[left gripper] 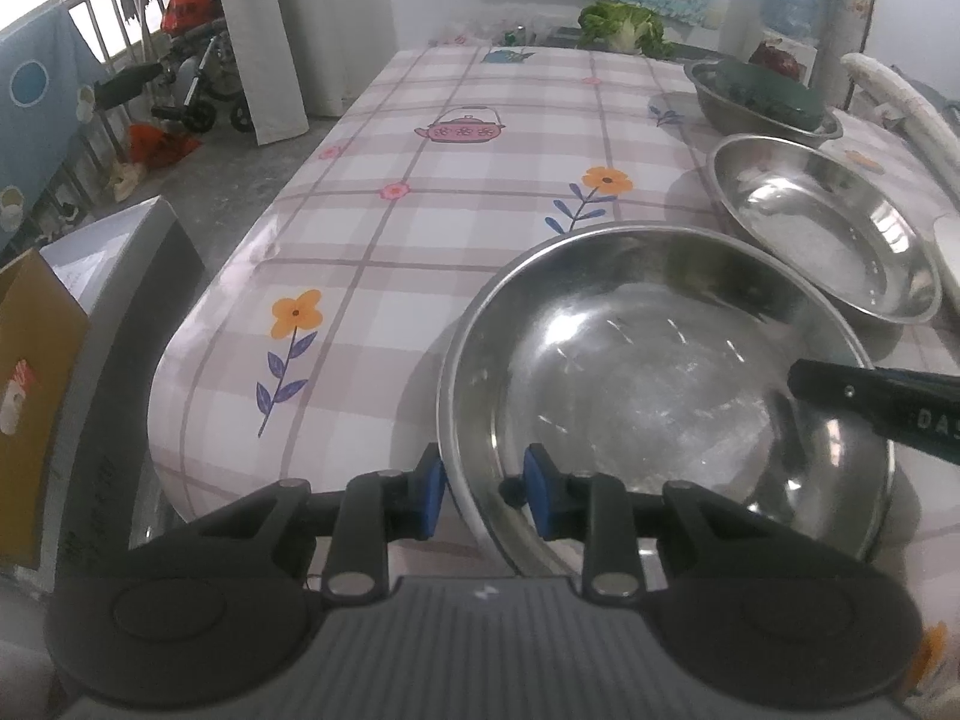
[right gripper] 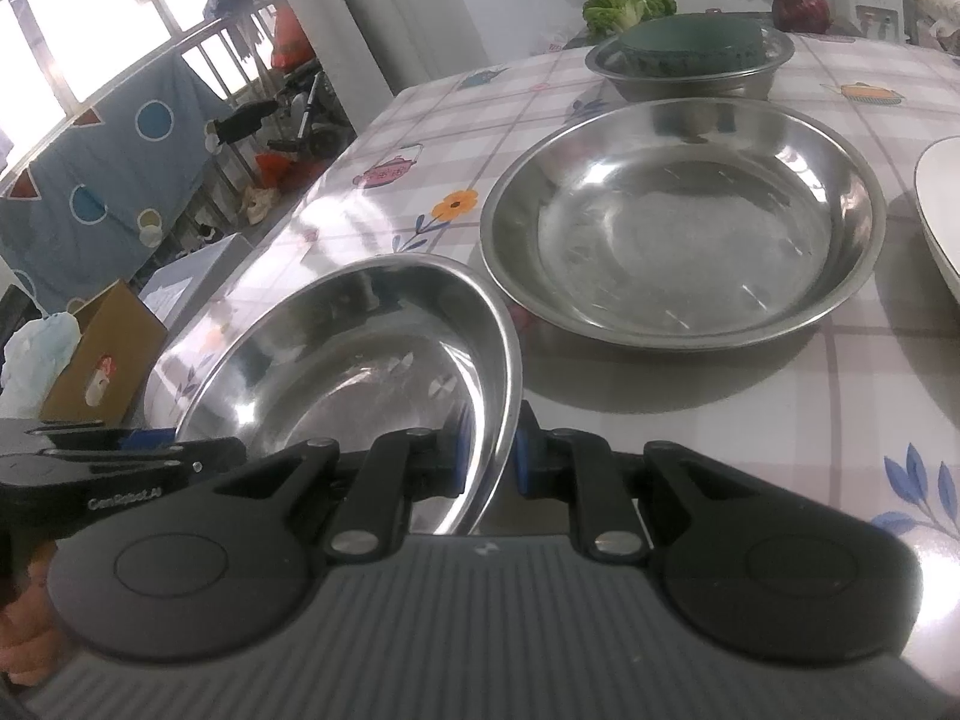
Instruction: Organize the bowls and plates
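A shallow steel plate (left gripper: pixel 630 372) (right gripper: pixel 348 372) sits at the near left corner of the checked tablecloth (left gripper: pixel 450 228). My left gripper (left gripper: pixel 485 495) is shut on its near-left rim, one blue pad outside and one inside. My right gripper (right gripper: pixel 489 462) is shut on the opposite rim, and one of its fingers (left gripper: pixel 840 390) reaches in over the plate. A second steel plate (left gripper: pixel 822 228) (right gripper: pixel 678 222) lies just behind it. Farther back, a steel bowl (left gripper: pixel 720 102) (right gripper: pixel 690 84) holds a dark green bowl (right gripper: pixel 690 42). The edge of a white plate (right gripper: pixel 942 210) shows at the right.
A green cabbage (left gripper: pixel 624 24) (right gripper: pixel 630 6) and a dark red round thing (right gripper: pixel 801 9) are at the table's far end. The table's left edge drops off to the floor. There a cardboard box (right gripper: pixel 102 360) and a white box (left gripper: pixel 120 252) stand close by.
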### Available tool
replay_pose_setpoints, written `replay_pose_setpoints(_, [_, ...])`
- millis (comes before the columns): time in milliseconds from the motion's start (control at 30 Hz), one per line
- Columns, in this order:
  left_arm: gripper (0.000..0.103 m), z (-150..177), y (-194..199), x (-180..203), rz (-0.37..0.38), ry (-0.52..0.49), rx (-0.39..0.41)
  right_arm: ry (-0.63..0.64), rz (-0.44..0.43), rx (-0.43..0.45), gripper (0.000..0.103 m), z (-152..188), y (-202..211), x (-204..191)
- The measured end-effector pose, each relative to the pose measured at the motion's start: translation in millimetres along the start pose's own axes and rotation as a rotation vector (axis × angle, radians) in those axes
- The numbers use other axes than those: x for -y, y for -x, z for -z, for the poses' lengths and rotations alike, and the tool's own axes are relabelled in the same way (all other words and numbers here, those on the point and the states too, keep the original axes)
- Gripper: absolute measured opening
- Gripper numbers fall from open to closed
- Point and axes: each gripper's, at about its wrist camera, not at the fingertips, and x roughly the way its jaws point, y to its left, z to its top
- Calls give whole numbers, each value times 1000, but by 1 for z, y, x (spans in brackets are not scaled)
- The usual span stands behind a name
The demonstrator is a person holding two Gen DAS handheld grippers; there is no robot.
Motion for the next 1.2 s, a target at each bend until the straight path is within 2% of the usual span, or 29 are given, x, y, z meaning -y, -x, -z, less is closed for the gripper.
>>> replay_pose_setpoints(233, [29,11,9,-9,86,22,3,-6,14,9,14,2,5,3])
replay_pose_setpoints(600, [29,-2,-5,-27,91,81,12,10,38,38,13,-1,7,-1])
replay_pose_setpoints(767, [17,-4,-7,-26,108,85,22,17,46,41,12,-2,5,-4])
replay_pose_setpoints(1200, [19,0,-4,-18,75,47,25,-23,30,24,12,3,2,1])
